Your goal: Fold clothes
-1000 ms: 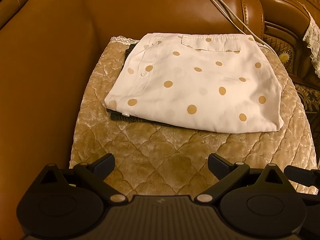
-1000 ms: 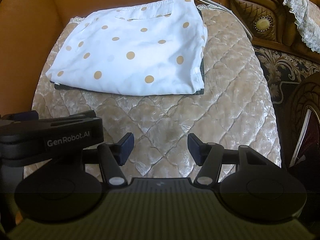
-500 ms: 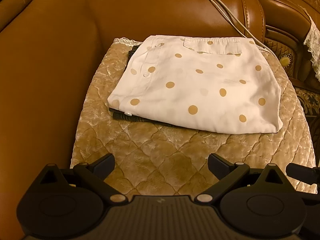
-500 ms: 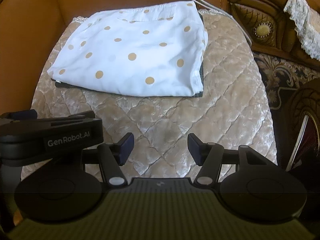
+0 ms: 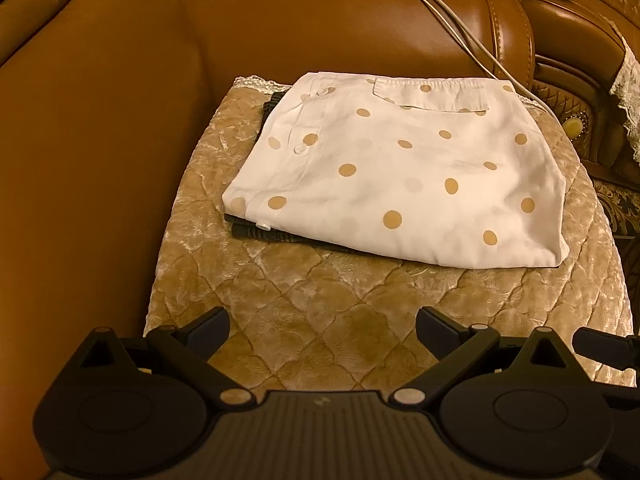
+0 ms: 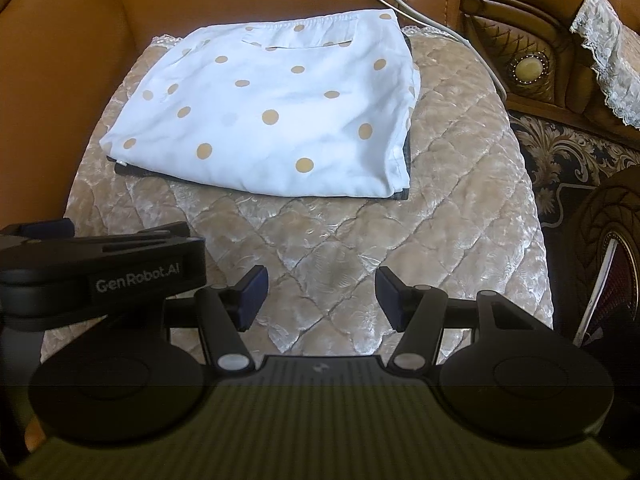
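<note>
Folded polka-dot clothing is lying flat on top of a dark garment, whose edges are showing beneath it. Both are being borne by the quilted cushion, toward its far half, against the leather sofa back. Over the cushion's near edge, the left gripper and right gripper are being held side by side, fingers spread apart, nothing gripped, well short of the clothing.

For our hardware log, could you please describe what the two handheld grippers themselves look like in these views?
Both are matte black. The left gripper and right gripper each have two round hubs, angled linkage arms with silver pivot pins, flat dark finger pads, and a ribbed grey base. White "GenRobot.AI" lettering marks the left one's side. No hands or sleeves show.
</note>
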`<action>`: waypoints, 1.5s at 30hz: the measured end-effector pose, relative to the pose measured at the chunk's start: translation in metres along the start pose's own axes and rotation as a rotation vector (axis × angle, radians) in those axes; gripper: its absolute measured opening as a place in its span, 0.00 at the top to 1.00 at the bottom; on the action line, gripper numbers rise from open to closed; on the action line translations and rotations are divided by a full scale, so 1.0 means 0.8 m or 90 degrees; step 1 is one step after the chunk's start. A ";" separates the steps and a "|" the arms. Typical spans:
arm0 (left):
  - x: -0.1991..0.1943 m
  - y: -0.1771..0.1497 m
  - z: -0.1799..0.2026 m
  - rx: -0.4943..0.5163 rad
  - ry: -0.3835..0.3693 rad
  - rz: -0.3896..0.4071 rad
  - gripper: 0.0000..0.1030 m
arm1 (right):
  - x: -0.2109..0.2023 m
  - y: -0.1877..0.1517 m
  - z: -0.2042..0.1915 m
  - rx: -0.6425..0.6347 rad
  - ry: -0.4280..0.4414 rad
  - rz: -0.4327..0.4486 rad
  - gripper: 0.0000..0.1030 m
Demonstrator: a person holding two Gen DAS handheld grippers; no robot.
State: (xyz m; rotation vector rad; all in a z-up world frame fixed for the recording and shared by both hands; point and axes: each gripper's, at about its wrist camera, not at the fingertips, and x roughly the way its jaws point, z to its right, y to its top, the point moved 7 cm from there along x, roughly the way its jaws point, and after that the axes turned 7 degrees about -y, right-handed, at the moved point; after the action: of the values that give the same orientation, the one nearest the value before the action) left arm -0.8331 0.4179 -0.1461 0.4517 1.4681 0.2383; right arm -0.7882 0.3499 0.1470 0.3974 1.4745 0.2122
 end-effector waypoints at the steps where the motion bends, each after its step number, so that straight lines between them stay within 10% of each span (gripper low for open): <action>1: 0.000 0.000 0.000 0.000 0.000 0.000 0.01 | 0.001 0.000 0.000 0.001 0.000 -0.001 0.35; 45: 0.005 0.002 -0.010 0.006 0.004 0.019 0.01 | 0.010 0.006 0.013 0.030 0.004 0.008 0.35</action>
State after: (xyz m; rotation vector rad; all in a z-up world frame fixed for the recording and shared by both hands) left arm -0.8407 0.4225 -0.1495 0.4818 1.4697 0.2570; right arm -0.7767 0.3560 0.1421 0.4454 1.4853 0.1892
